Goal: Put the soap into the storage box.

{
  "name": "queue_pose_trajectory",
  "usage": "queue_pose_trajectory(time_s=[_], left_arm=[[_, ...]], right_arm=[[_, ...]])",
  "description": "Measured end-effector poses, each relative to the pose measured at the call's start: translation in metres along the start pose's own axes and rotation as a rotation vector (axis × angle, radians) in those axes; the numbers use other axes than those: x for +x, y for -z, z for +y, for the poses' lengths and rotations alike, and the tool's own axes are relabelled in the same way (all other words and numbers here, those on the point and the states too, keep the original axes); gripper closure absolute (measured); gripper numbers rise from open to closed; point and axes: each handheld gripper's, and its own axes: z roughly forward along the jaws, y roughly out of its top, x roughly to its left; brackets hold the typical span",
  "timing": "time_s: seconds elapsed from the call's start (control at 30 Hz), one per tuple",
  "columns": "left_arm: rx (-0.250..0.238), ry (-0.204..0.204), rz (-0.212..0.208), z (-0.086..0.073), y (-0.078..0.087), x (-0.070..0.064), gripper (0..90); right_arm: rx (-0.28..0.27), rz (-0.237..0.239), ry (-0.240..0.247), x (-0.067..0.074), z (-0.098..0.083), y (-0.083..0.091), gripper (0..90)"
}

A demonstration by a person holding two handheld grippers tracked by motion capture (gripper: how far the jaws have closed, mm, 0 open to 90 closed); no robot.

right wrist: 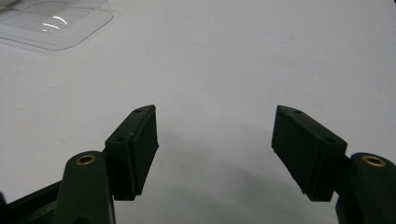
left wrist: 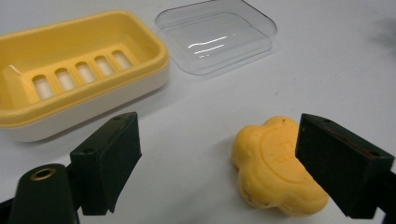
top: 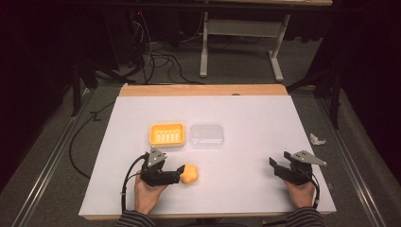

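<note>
Left gripper view: left tongs (left wrist: 219, 158) are spread wide, with the yellow soap bar (left wrist: 273, 168) between the jaws but hard against the jaw at lower right of frame; the other jaw at lower left stands well apart from it, so nothing is clamped. Soap lies flat on the white worktop (left wrist: 327, 70), lobed flower-like outline, some stamped mark on top, too small to read. Looks stiff and light; probably waxy and slick, edges could chip or dent under a hard squeeze, so a moderate pinch across the two broad lobed sides, low and centred, seems best, not on the thin rim. Beyond it, upper left of frame, the yellow soap dish (left wrist: 84, 70) with slotted floor, open and empty; just beside it at upper centre the clear lid (left wrist: 217, 35), lying on the worktop, apart from the dish. High view: left tongs (top: 182, 174) at lower left with soap at their tip, near the dish; right tongs (top: 280, 161) at lower right, also spread, holding nothing, well apart from everything.
</note>
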Motion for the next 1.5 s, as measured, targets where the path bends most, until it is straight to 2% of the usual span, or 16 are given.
queue_pose_trajectory(time_s=[0.43,0.63,1.2,1.5], left_arm=[[0.034,-0.041,-0.034,-0.002,-0.011,-0.018,14.4],[0.054,-0.065,-0.036,-0.005,-0.017,-0.025,14.4],[0.087,-0.1,-0.05,-0.008,-0.03,-0.037,14.3],[0.113,-0.117,-0.04,-0.009,-0.036,-0.039,15.8]], right_arm=[[-0.004,0.002,-0.001,0.0,0.0,0.0,31.8],[-0.001,0.0,0.0,0.0,0.0,0.0,31.8],[-0.001,0.0,-0.004,0.0,0.0,0.001,31.3],[0.002,0.001,-0.001,-0.001,0.0,0.0,31.3]])
